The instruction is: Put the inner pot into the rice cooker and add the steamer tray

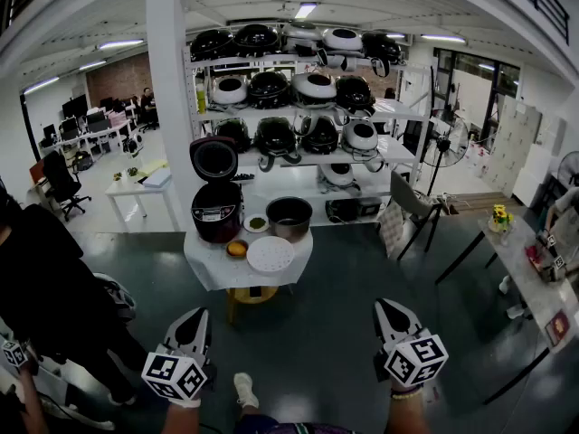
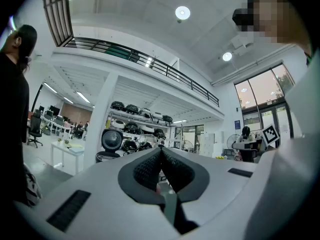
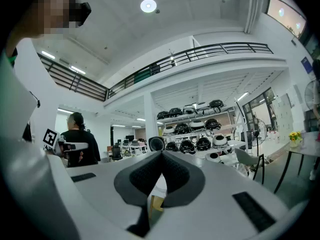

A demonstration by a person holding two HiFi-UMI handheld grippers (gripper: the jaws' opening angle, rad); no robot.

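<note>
The left gripper [image 1: 187,331] and right gripper [image 1: 394,319] sit low in front of the person, level, their fingers [image 2: 144,169] clenched together on nothing. Well ahead of them, on a small white table [image 1: 206,262], the inner pot [image 1: 289,217] stands beside the open rice cooker [image 1: 217,211]. The steamer tray [image 1: 270,254] lies just in front of the pot.
</note>
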